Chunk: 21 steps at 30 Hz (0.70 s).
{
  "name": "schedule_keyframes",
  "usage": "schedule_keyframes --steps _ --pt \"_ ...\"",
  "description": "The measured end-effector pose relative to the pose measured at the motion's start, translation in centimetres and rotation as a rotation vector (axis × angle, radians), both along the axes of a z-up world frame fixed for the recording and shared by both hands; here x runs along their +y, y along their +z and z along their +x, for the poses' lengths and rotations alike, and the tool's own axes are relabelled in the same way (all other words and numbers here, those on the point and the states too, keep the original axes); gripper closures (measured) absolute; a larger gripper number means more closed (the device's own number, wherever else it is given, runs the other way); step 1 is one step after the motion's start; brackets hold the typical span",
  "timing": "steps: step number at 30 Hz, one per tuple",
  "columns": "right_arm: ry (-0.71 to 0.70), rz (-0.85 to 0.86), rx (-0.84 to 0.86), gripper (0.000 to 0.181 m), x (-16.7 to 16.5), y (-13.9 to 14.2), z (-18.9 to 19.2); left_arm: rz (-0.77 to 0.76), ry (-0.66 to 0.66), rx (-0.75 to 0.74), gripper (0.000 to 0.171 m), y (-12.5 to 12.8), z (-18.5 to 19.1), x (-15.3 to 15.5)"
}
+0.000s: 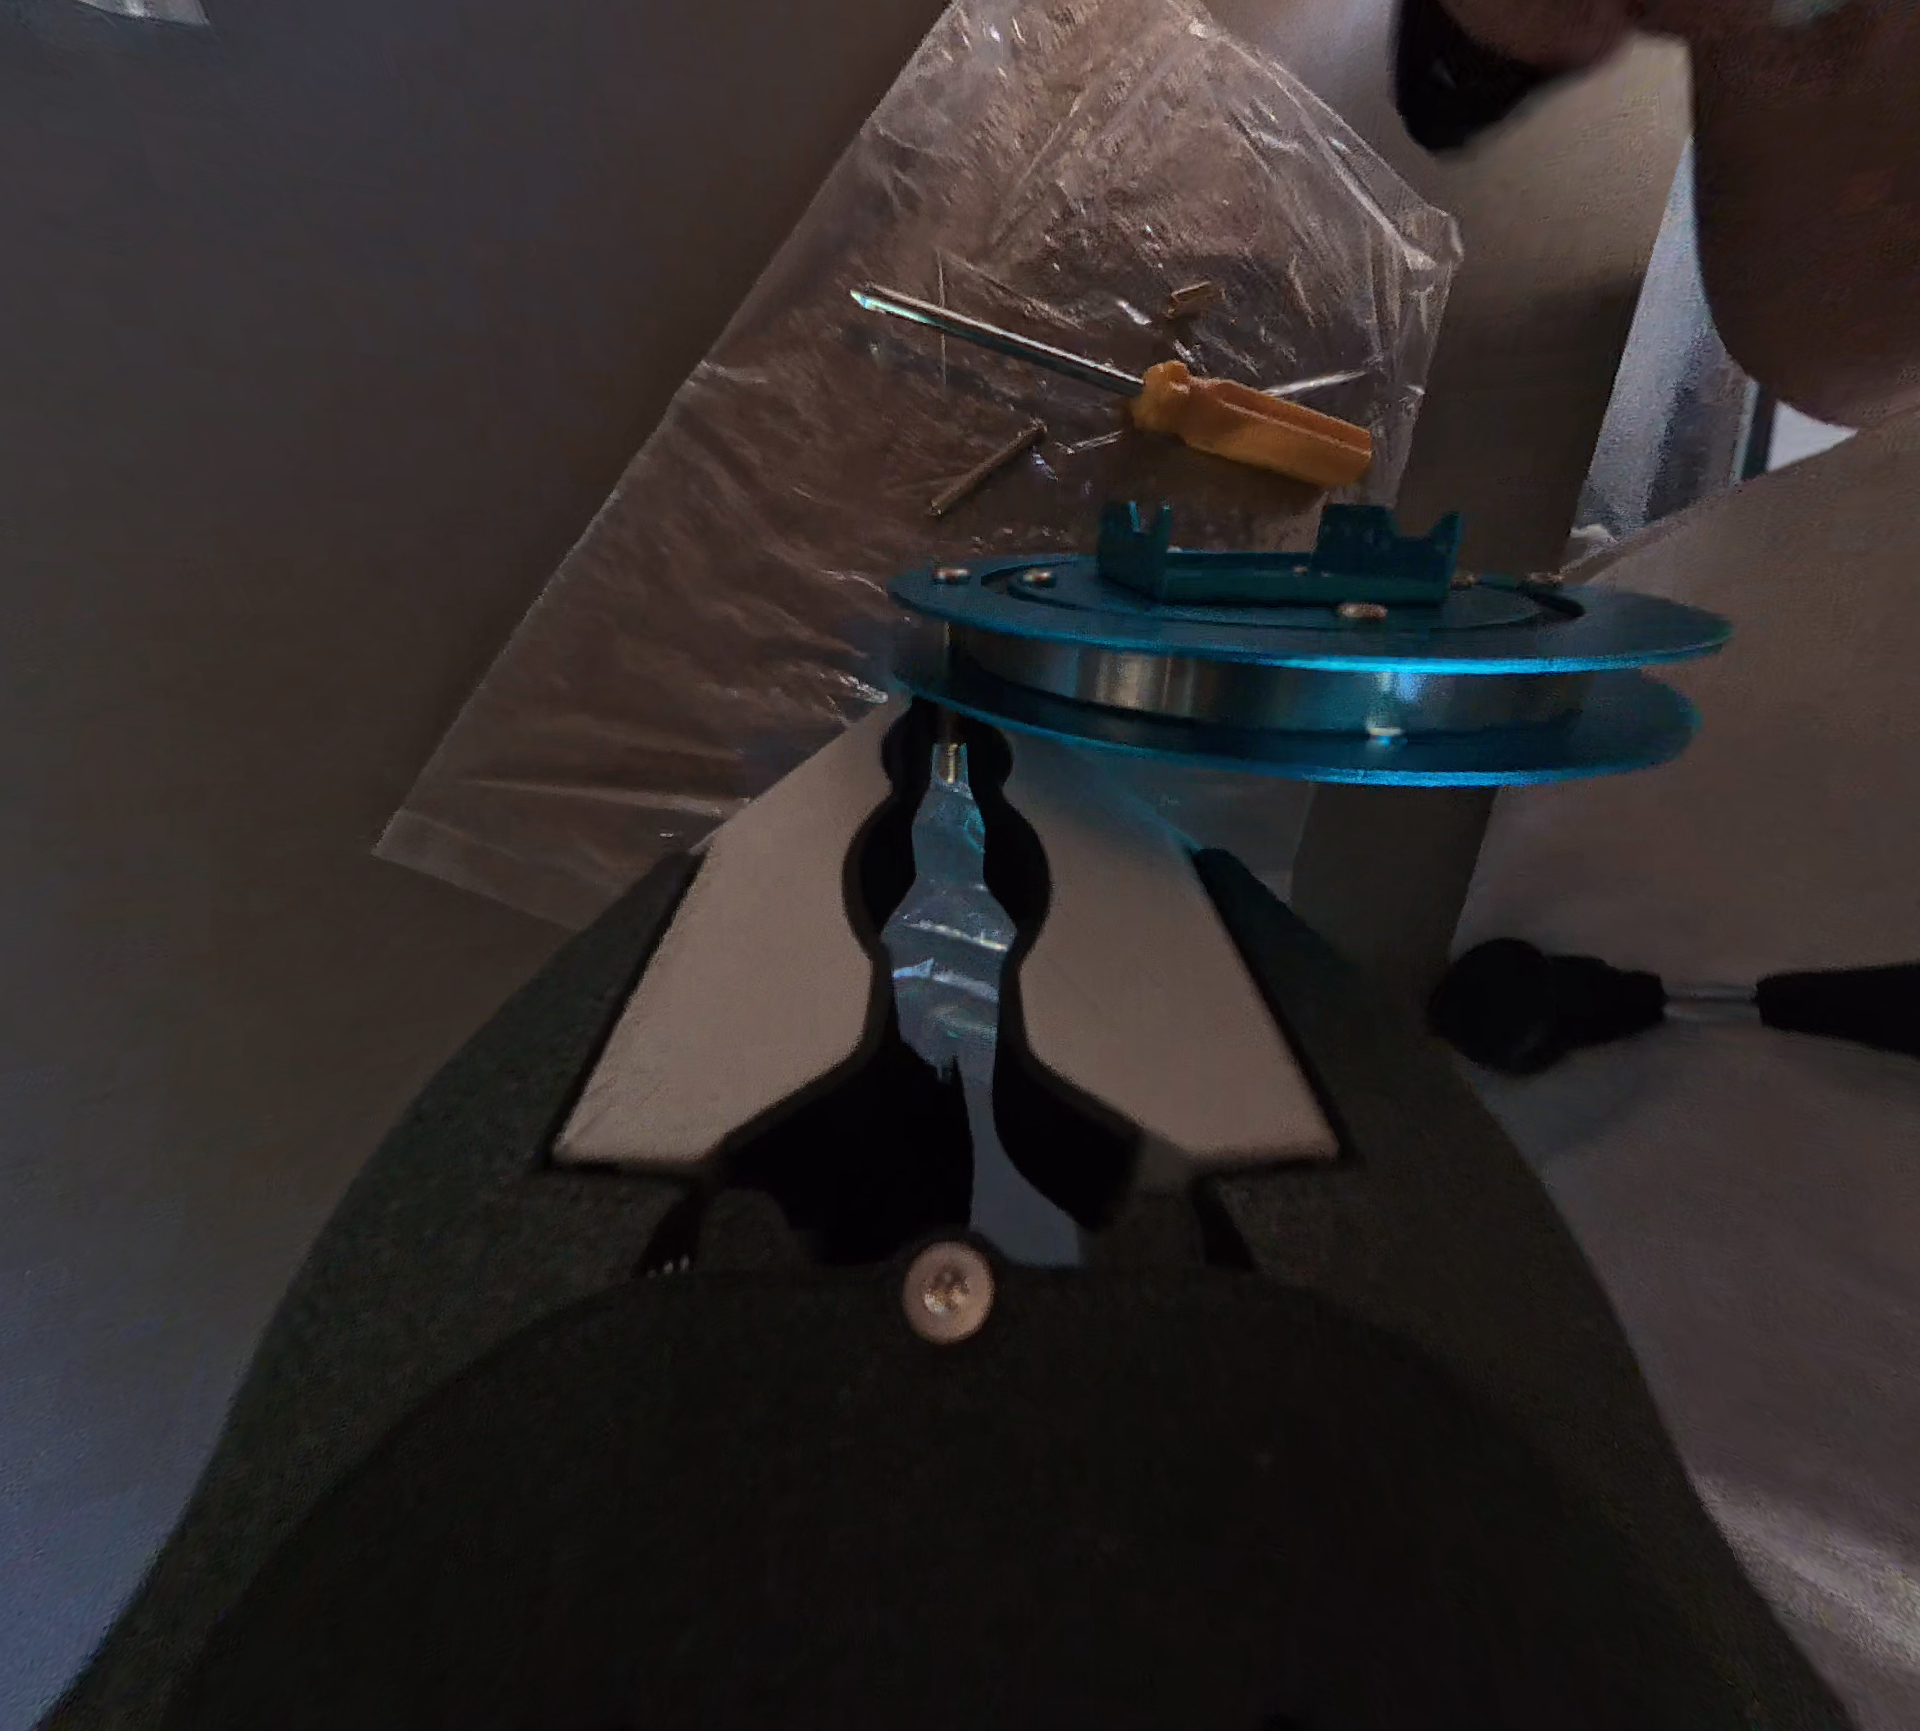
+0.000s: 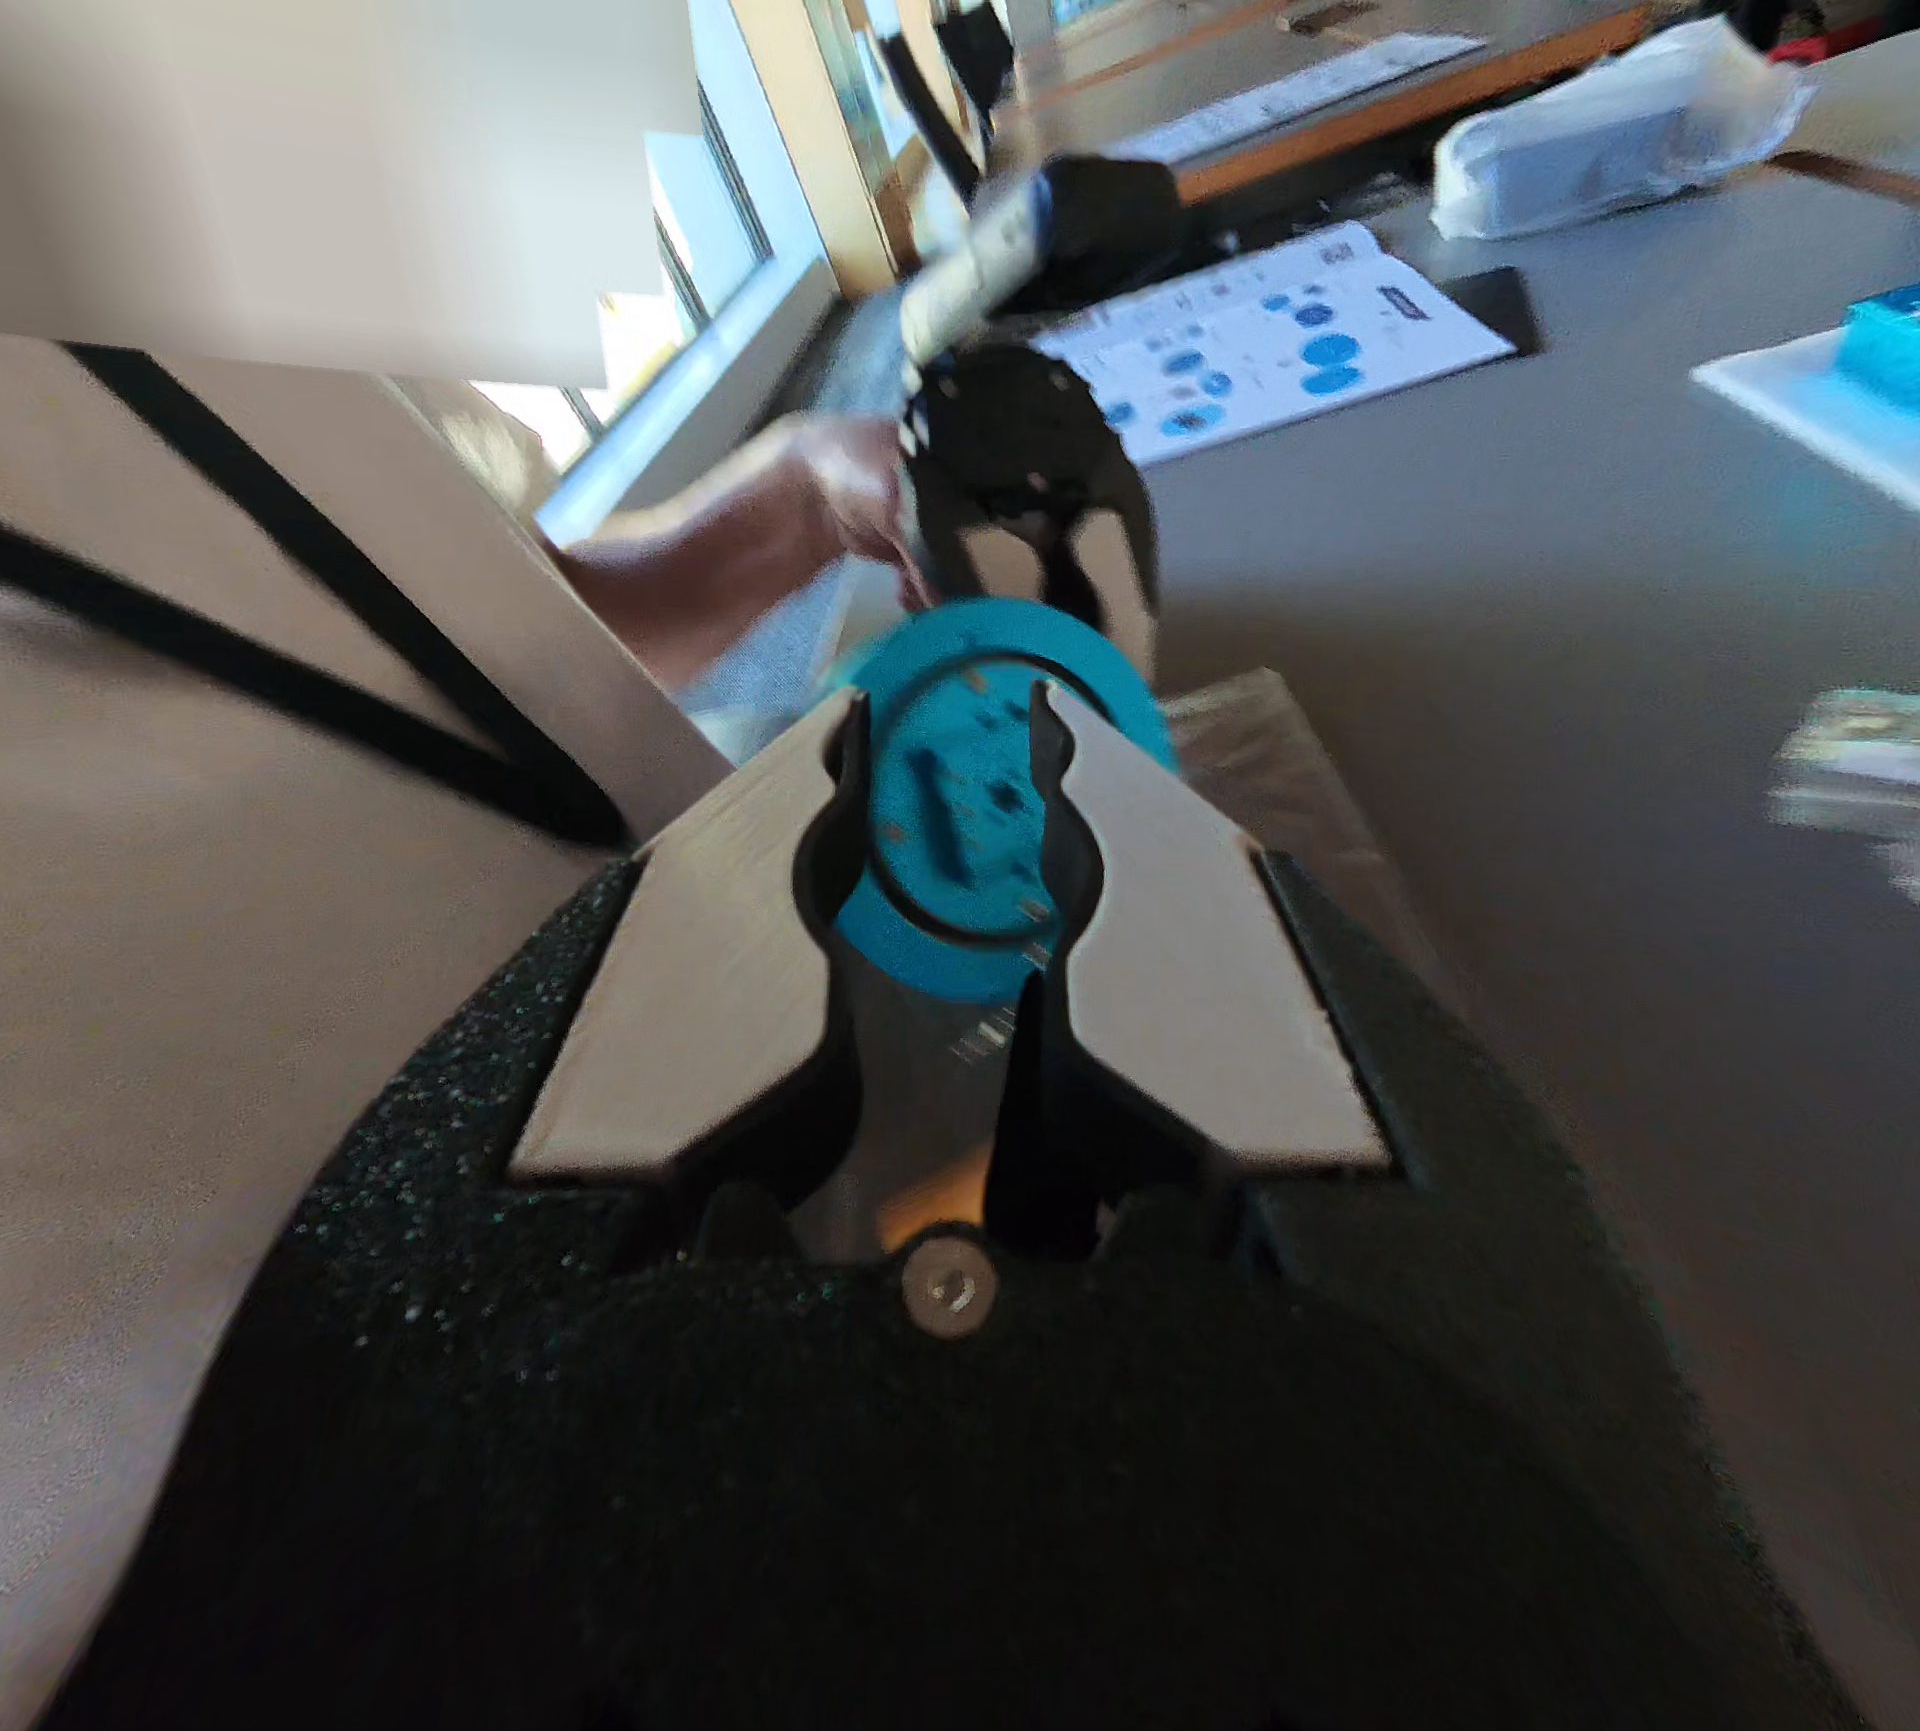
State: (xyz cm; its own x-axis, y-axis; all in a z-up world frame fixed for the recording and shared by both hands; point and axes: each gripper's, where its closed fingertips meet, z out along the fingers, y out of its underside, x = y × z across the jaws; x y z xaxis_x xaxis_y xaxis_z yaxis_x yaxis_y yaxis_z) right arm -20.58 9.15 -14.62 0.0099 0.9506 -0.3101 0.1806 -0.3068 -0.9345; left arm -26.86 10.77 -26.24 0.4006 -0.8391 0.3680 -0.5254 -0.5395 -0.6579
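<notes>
Looking along the left gripper [image 1: 940, 746]: jaws nearly closed on the near rim of a blue two-disc assembly [image 1: 1299, 642], held off the table [image 1: 312, 434], a small screw and a scrap of clear film pinched in the narrow gap. Beyond, on a clear plastic bag [image 1: 935, 279], an orange-handled screwdriver [image 1: 1247, 424] and two loose screws; top right blurred, hard to make out. Seen from the right gripper [image 2: 951, 715]: jaws parted, nothing between them, hovering over the same blue disc [image 2: 966, 808], half hidden behind the fingers; motion blur throughout. Only here: the left gripper [image 2: 1039, 518] farther off, a printed instruction sheet [image 2: 1278, 341] with blue diagrams, writing too smeared to read, and a white wrapped bundle [image 2: 1610, 143].
</notes>
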Motion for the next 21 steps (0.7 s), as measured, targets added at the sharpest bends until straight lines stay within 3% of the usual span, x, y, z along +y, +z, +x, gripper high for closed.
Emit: schedule_keyframes --steps 3,6,9,14,21 --pt "0.076 0.196 -0.287 0.152 2.6 -5.2 1.3 -0.035 -0.025 -0.01 0.167 -0.4 -0.2 0.1" --pt "0.141 0.17 -0.457 0.159 2.0 -8.3 -0.2 -0.049 -0.023 -0.01 0.167 -0.7 -0.3 0.4" --pt "0.068 0.293 -0.596 0.164 2.7 -11.1 -0.4 -0.064 0.002 -0.033 0.167 -1.0 -0.4 0.6" --pt "0.011 0.284 -0.74 0.167 2.6 -13.4 -0.2 -0.079 0.003 -0.067 0.166 -1.4 -0.5 0.5" --pt "0.001 0.288 -0.789 0.179 2.3 -13.5 -0.2 -0.045 -0.006 -0.079 0.168 -1.2 -0.5 0.5"
